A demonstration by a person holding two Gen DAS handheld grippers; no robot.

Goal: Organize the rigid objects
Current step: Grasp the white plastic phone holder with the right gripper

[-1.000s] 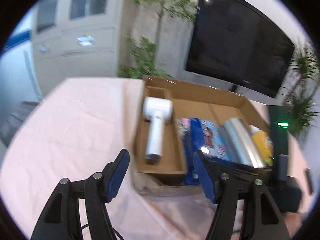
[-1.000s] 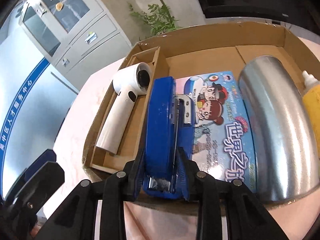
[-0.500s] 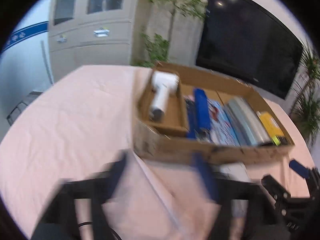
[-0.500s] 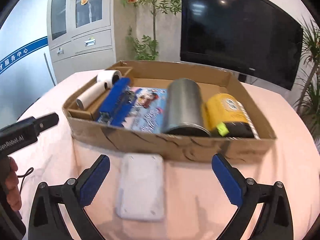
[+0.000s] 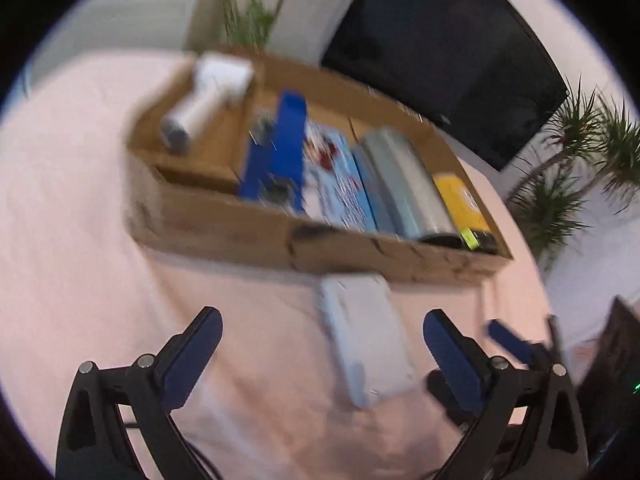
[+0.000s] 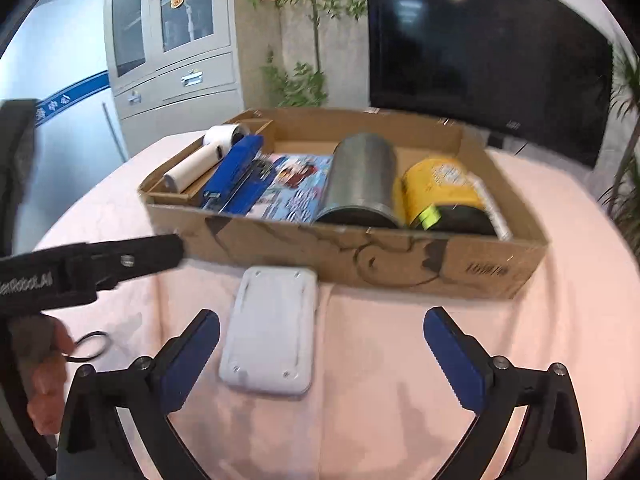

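Hovering low over the pink tablecloth (image 6: pixel 400 380), both claws stand spread wide with nothing between their pads. The left gripper (image 5: pixel 320 354) has just been opening, and its view is blurred. The right gripper (image 6: pixel 320 354) looks sharp and steady.

Just beyond the fingertips lies the white flat case (image 6: pixel 270 330), flat on the cloth, outside the cardboard box (image 6: pixel 400 258) and close to its near wall. In the right wrist view it sits lower centre, nearer the left blue pad than the right one. Its long axis runs away from the claw toward the box, so the fingers would close across its short width. In the left wrist view the same case (image 5: pixel 366 340) lies between the pads but slanted, its far end tipped to the upper left.

I judge the right claw the better lined up of the two, needing only a small shift to the left of the frame.

Farther off, the box holds a white handheld device (image 6: pixel 208 154), a blue stapler (image 6: pixel 236 174), a picture tin (image 6: pixel 296 192), a steel cylinder (image 6: pixel 362 176) and a yellow container (image 6: pixel 440 186)
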